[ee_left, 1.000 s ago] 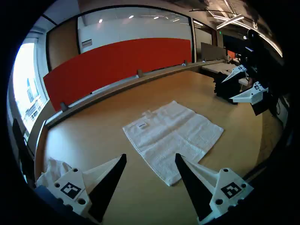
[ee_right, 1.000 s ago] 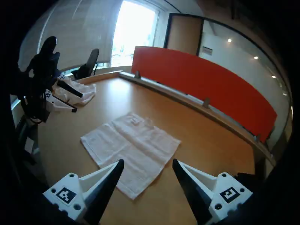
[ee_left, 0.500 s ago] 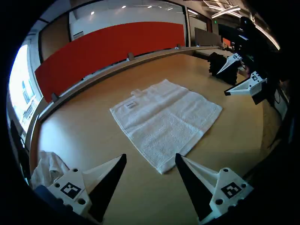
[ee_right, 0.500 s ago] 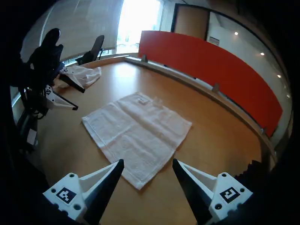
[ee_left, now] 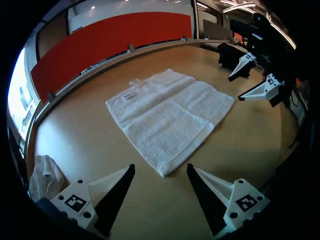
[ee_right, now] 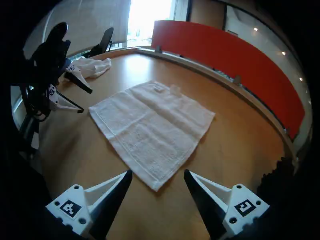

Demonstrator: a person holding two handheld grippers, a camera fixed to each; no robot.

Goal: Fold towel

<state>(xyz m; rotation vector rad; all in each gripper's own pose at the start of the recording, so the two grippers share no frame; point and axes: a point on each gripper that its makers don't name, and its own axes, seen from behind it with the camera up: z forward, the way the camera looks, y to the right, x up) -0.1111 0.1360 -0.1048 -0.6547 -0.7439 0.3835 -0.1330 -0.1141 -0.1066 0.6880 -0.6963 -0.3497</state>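
Note:
A white towel (ee_left: 168, 112) lies flat on the wooden table (ee_left: 80, 132), a small label near its far edge. My left gripper (ee_left: 160, 176) is open, its fingertips just short of the towel's near corner. In the right gripper view the same towel (ee_right: 150, 126) spreads out ahead, and my right gripper (ee_right: 157, 182) stands open just before its nearest corner. The right gripper (ee_left: 252, 78) also appears across the towel in the left gripper view. At the left of the right gripper view is the left gripper (ee_right: 70, 90). Neither holds anything.
A crumpled white cloth (ee_left: 44, 178) lies near the table's left corner, also seen as a cloth (ee_right: 92, 66) in the right gripper view. A red partition (ee_left: 108, 40) runs along the table's far edge. Dark folded items (ee_left: 230, 58) sit at the far right. An office chair (ee_right: 102, 44) stands by the window.
Both grippers have moved closer to the towel and lower; the towel now looks larger, with its near corners reaching the fingertips. Both stayed open.

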